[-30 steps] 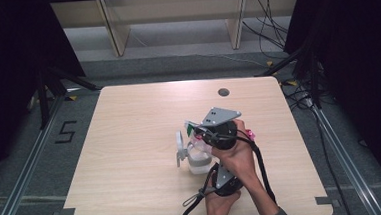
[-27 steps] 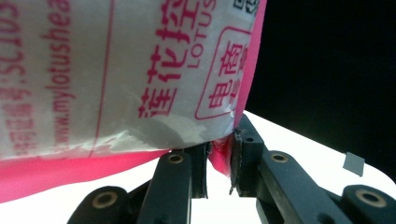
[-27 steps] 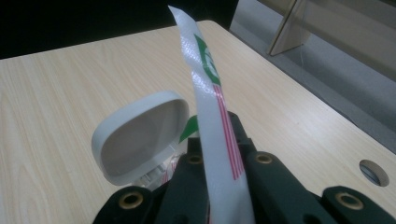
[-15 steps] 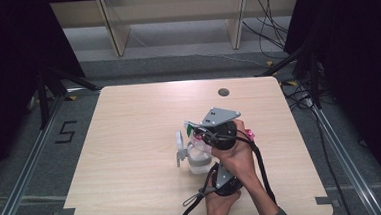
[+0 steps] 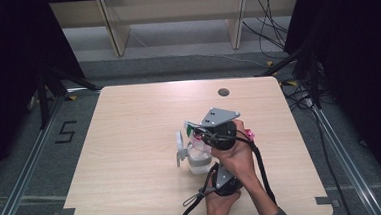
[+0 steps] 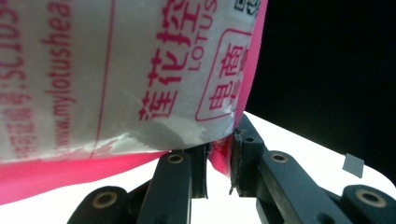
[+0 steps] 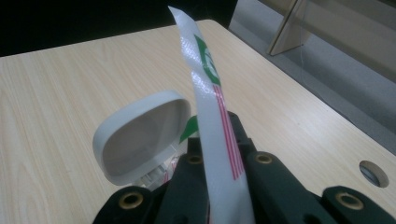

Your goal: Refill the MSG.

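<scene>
**Both grippers clamped on packets beside an open white container**

Low in the centre of the high view, the left gripper sits nearest the table's front edge, under the person's right forearm. In the left gripper view its jaws rise from the bottom of the frame and pinch the pink bottom corner of a white packet printed with pink lettering; the packet fills the upper left of that frame and its pinched edge stands right between the pads.

Just above it in the high view, the right gripper lies at mid-frame with its grey plate on top. In the right gripper view its jaws are closed tight on a narrow white sachet with a green mark and red stripes, which stands up from the bottom centre to the top of the frame.

Left of that sachet, the white container stands on the table with its hinged lid swung open and upright. What is inside it cannot be made out clearly; printed packet edges show at its mouth, just below the lid.

Farther off, a round hole lies near the table's far edge.
</scene>
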`<move>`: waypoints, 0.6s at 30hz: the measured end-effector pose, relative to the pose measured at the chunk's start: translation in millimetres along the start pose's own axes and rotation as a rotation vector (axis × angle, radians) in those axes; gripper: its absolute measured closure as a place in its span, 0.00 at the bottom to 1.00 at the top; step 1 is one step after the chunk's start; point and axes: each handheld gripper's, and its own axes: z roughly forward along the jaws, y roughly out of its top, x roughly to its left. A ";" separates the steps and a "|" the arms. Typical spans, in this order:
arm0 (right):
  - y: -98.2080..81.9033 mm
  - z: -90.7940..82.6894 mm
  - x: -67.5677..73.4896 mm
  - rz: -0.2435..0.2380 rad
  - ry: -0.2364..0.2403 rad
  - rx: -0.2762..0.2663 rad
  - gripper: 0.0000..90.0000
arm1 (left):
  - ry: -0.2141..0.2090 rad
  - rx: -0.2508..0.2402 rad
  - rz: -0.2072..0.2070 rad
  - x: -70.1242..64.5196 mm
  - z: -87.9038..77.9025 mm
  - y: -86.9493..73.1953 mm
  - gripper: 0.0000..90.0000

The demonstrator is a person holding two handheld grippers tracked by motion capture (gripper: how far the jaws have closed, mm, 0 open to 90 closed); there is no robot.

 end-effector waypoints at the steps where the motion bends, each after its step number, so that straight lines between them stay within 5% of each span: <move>1: 0.1 0.2 -0.1 -0.002 0.001 0.000 1.00 | 0.000 0.001 0.000 -0.1 0.1 -0.2 0.87; 18: 0.5 1.8 0.2 -0.030 0.003 0.001 1.00 | 0.001 -0.003 -0.004 -0.1 0.3 0.1 0.87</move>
